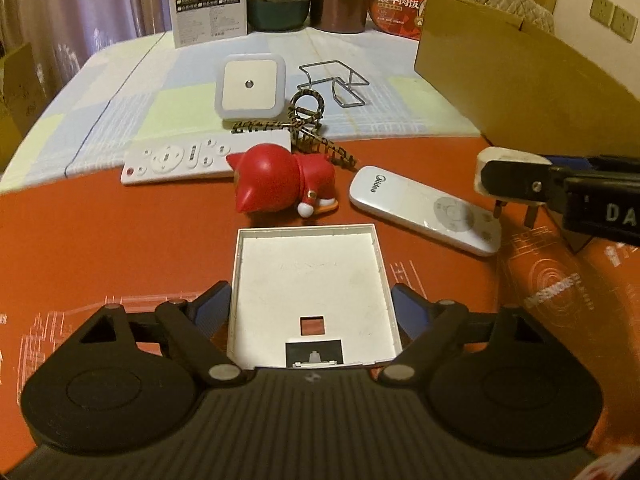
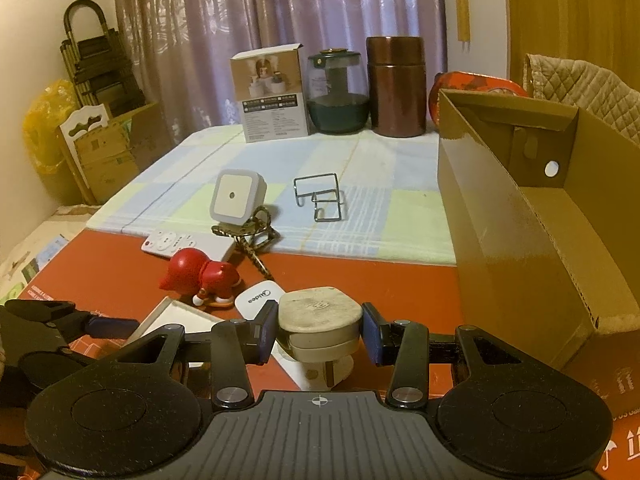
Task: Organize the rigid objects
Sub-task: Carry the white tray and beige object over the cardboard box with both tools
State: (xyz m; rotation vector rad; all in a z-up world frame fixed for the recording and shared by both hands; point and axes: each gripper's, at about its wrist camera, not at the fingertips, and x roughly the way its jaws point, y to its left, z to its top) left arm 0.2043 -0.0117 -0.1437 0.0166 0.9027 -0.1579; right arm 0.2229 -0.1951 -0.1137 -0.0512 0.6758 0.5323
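My left gripper [image 1: 312,300] is low over the red mat, its pads against both side edges of a white square cover plate [image 1: 308,264] that lies flat, open side up. My right gripper [image 2: 320,332] is shut on a worn white plug adapter [image 2: 320,312], held above the mat with its metal prongs pointing down. In the left wrist view the right gripper [image 1: 516,184] reaches in from the right with the plug adapter [image 1: 492,164]. An open cardboard box [image 2: 520,220] stands just right of it.
On the mat lie a red cat figurine [image 1: 280,180], a Midea remote [image 1: 424,208], a white remote [image 1: 180,158] and a leopard hair clip [image 1: 308,120]. Farther back are a night light [image 1: 250,86] and a wire rack [image 1: 336,84]. A product box, jars and a canister line the back edge.
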